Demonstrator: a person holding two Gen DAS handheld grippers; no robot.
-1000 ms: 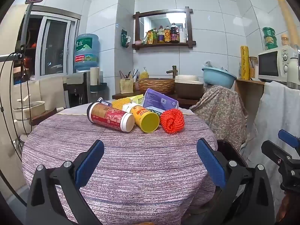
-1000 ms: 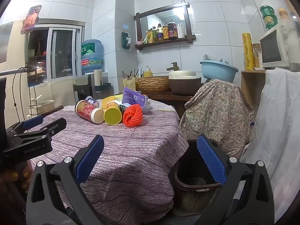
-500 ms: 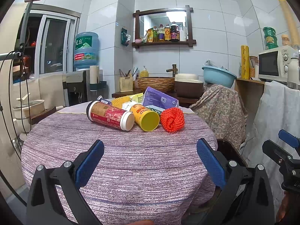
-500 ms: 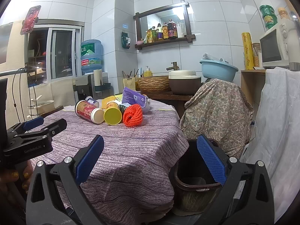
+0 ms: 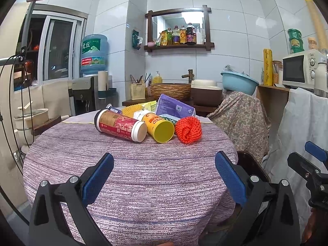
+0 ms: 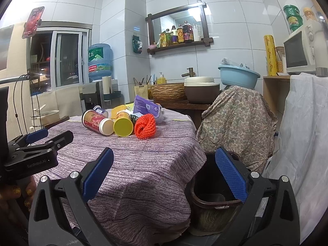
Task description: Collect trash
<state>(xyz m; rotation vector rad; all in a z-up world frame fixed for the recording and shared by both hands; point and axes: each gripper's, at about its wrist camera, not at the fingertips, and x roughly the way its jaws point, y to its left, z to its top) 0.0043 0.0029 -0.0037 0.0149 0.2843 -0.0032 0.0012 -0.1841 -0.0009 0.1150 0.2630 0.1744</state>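
Trash lies in a heap at the far side of a round table (image 5: 123,170): a red canister (image 5: 120,125) on its side, a yellow cup (image 5: 161,129), an orange net ball (image 5: 188,129), a purple packet (image 5: 174,107) and a yellow mesh piece (image 5: 132,109). The heap also shows in the right wrist view, with the canister (image 6: 96,121), cup (image 6: 123,123) and net ball (image 6: 145,126). A dark brown bin (image 6: 213,203) stands on the floor right of the table. My left gripper (image 5: 164,176) is open over the near table edge. My right gripper (image 6: 164,174) is open above the bin's left rim.
A chair draped in patterned cloth (image 6: 237,119) stands behind the bin. A white sheet (image 6: 303,143) hangs at the right. A counter with a woven basket (image 5: 170,90), pot and blue basin (image 5: 238,82) lies behind the table. A water dispenser (image 5: 90,94) stands at the back left.
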